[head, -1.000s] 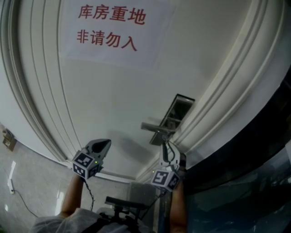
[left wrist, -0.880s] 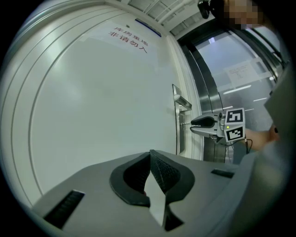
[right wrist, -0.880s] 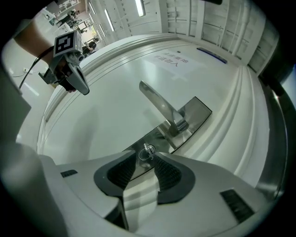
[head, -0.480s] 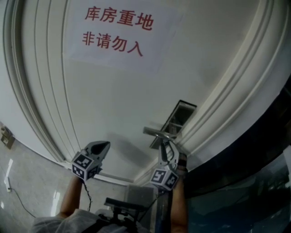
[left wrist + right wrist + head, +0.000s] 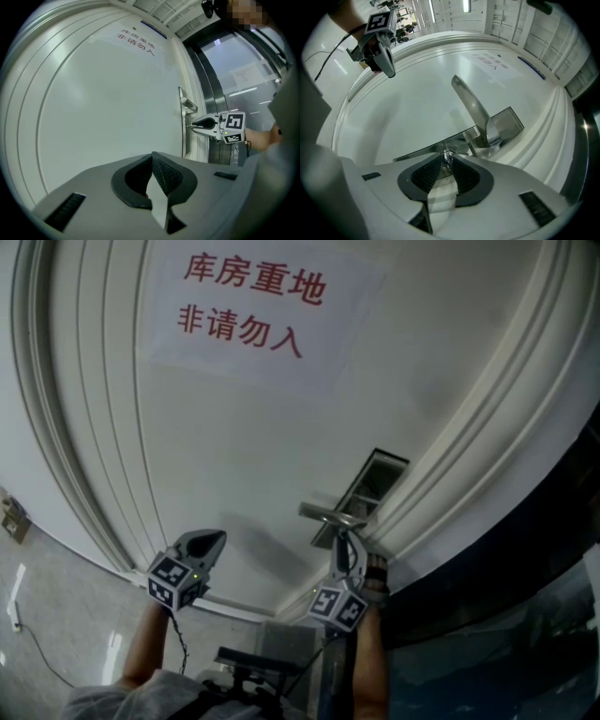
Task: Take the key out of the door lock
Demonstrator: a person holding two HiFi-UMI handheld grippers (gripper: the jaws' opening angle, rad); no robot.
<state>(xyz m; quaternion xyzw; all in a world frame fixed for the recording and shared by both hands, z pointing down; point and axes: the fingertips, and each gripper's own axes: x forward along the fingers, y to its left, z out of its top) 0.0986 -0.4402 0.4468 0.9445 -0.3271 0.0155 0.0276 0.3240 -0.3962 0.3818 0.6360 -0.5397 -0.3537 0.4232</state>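
At the left, the left gripper point(image 5: 214, 540) is held off the white door point(image 5: 244, 437), well apart from the lock, its fingers pressed together with nothing between them; its place has barely altered over the last second. Further right, the lever handle point(image 5: 472, 108) is seen standing out from the metal lock plate point(image 5: 508, 123), and just below it the key point(image 5: 447, 157) is still seated in the lock. The right gripper point(image 5: 447, 162) has been kept at the key: its fingers were thrown wide half a second ago and are now being closed again, with the key's head between their tips and apparently pinched. A fresh grip is judged to have been taken, so the withdrawal itself is yet to be done
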